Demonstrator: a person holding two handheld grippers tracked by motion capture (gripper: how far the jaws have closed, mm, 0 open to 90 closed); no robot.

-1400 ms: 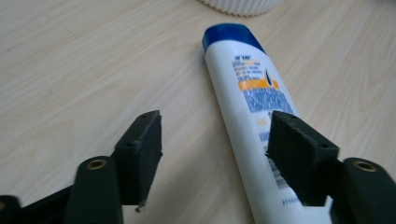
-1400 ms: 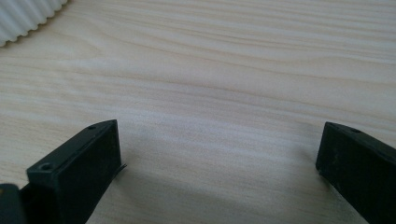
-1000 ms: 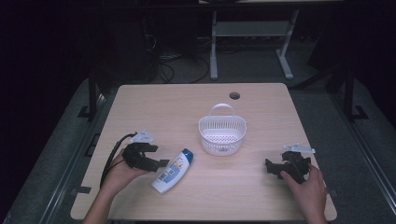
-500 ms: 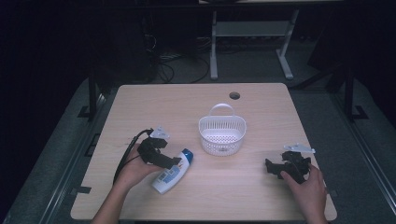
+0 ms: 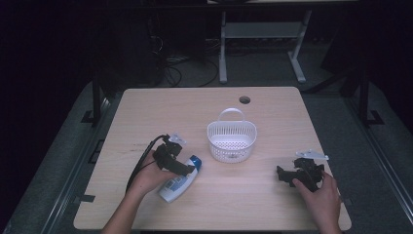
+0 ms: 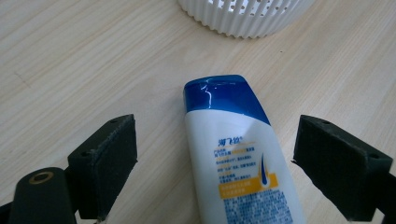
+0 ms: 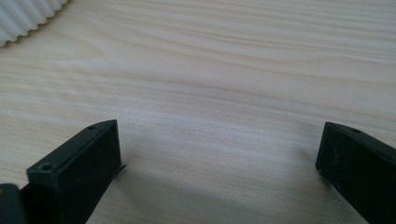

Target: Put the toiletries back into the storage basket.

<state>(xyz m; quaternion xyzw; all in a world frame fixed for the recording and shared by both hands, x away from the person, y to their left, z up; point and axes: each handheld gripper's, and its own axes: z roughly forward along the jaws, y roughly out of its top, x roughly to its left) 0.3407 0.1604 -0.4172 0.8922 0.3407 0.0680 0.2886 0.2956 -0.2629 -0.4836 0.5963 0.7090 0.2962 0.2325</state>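
Note:
A white shampoo bottle [image 5: 179, 183] with a blue cap lies flat on the wooden table [image 5: 146, 112], cap toward the white basket [image 5: 232, 141]. My left gripper [image 5: 186, 168] hovers over the bottle's cap end. In the left gripper view the bottle [image 6: 243, 158] lies between the two wide-apart pads [image 6: 109, 161], untouched, and the left gripper [image 6: 217, 168] is open. My right gripper [image 5: 285, 176] rests at the table's front right, held by a hand. Its jaws stand wide apart over bare wood, so the right gripper [image 7: 219, 172] is open and holds nothing.
The slatted basket with a handle stands mid-table; its rim shows at the top of the left gripper view [image 6: 243, 21] and at a corner of the right gripper view [image 7: 23, 16]. A cable hole [image 5: 244, 100] sits at the back. Dark floor and table legs lie beyond.
My left gripper has moved right and forward, from beside the bottle to over it, its jaws now straddling the bottle. The right gripper has stayed put.

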